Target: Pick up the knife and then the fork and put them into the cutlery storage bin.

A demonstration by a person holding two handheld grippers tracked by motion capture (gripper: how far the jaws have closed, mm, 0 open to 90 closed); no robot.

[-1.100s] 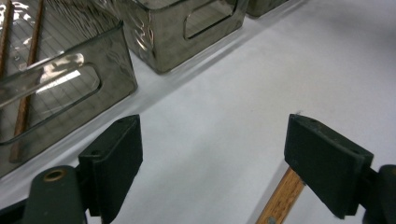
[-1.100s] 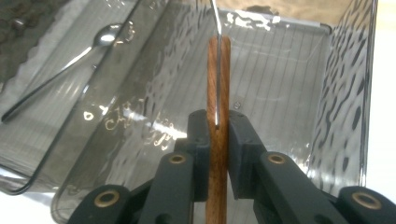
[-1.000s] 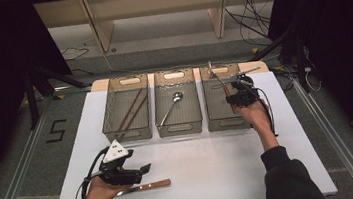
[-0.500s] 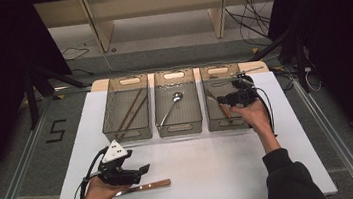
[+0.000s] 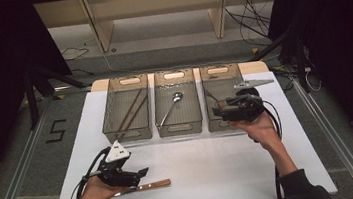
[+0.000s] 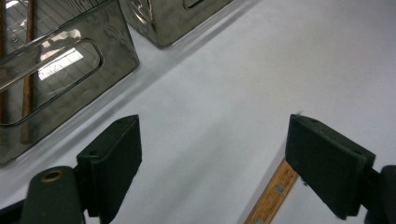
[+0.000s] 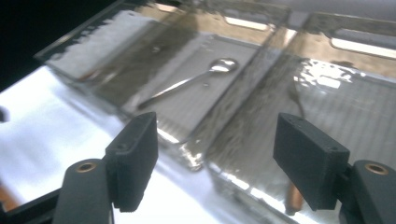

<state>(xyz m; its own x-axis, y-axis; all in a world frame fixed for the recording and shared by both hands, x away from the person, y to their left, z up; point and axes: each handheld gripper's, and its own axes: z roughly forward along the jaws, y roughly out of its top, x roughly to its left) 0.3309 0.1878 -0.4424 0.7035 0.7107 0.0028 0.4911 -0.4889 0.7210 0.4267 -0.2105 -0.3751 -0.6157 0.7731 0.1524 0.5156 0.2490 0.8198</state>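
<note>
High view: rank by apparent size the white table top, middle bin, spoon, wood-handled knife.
1. white table top
2. middle bin
3. wood-handled knife and spoon: similar length; the knife lies nearer the camera and is partly hidden under the left gripper, so unranked.

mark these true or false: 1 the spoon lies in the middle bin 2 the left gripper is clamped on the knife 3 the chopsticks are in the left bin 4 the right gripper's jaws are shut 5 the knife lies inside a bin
1. True: the spoon lies in the middle bin.
2. False: the left gripper stands open, and the knife lies on the table beside one jaw.
3. True: the chopsticks lie in the left bin.
4. False: the right gripper is open with nothing between its jaws, at the near end of the right bin.
5. False: the knife lies on the table, near the front edge.
</note>
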